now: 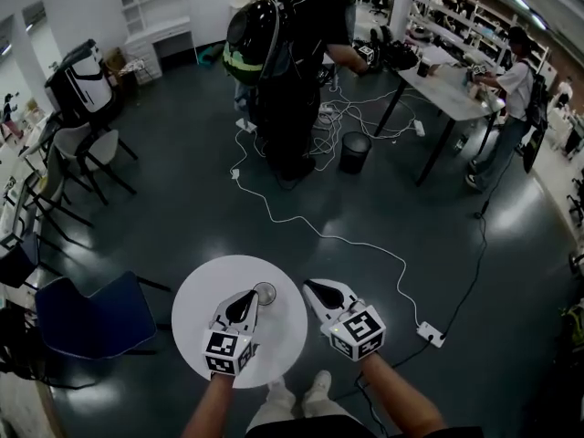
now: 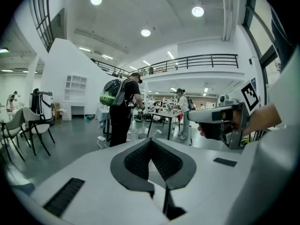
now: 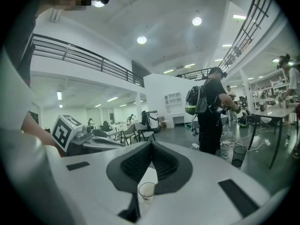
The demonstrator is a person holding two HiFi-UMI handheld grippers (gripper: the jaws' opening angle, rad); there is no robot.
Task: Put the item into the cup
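A small clear cup (image 1: 265,292) stands on a round white table (image 1: 205,292). In the right gripper view the cup (image 3: 146,191) shows below, through the gap under the jaws, with a small dark speck inside that I cannot make out. My left gripper (image 1: 253,296) hangs over the table just left of the cup, its jaws closed tip to tip with nothing between them (image 2: 151,139). My right gripper (image 1: 307,285) hovers past the table's right edge, to the right of the cup. Its jaws also meet at the tips and hold nothing (image 3: 151,143).
A blue chair (image 1: 91,318) stands left of the table. White cables (image 1: 319,235) and a power strip (image 1: 431,334) lie on the dark floor. A person with a backpack (image 1: 283,62), a black bin (image 1: 354,151) and a work table (image 1: 447,89) are farther off.
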